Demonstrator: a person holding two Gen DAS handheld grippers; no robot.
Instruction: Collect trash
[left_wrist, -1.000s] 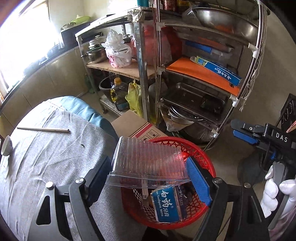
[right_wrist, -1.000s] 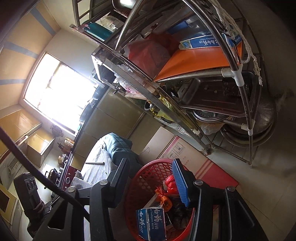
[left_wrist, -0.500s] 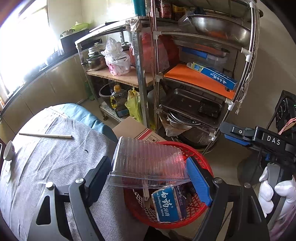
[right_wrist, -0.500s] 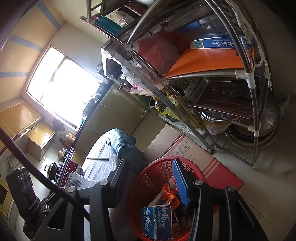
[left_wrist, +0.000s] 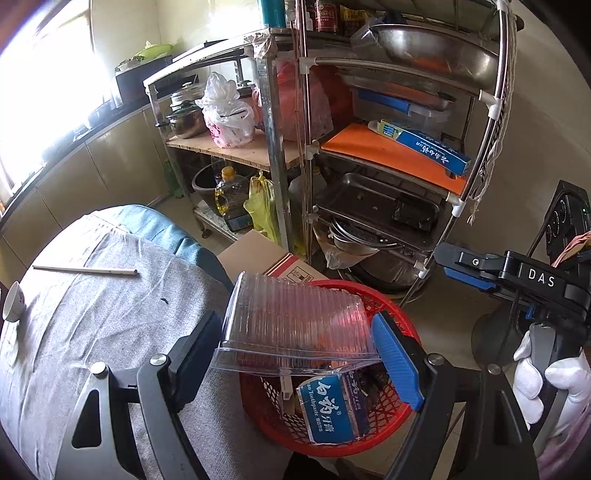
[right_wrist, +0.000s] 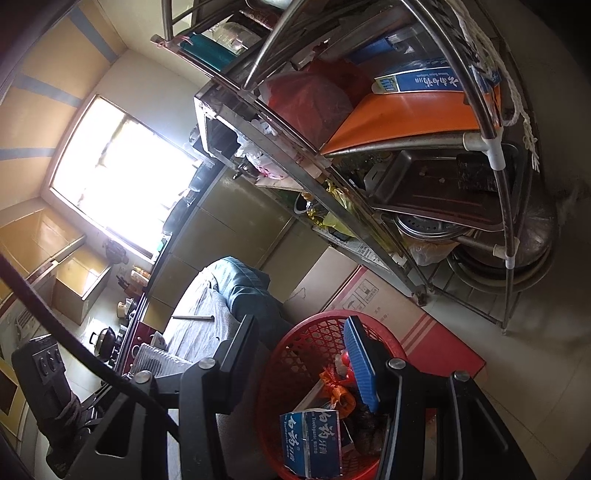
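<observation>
Clear tray over the red basket

My left gripper (left_wrist: 295, 339) clamps the ribbed clear plastic tray (left_wrist: 295, 321) above the red basket (left_wrist: 399, 325) at the table's edge (left_wrist: 207, 280); my right gripper (right_wrist: 299, 354) stands part-open, empty. Inside lies a blue "Toothpaste" box (left_wrist: 332, 410); bare floor beyond.

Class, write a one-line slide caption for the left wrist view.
Left tool holds a clear ribbed plastic container above the red trash basket.

red basket (left_wrist: 402, 321) partly hidden behind clear tray (left_wrist: 295, 317), shelf labels unreadable
</observation>
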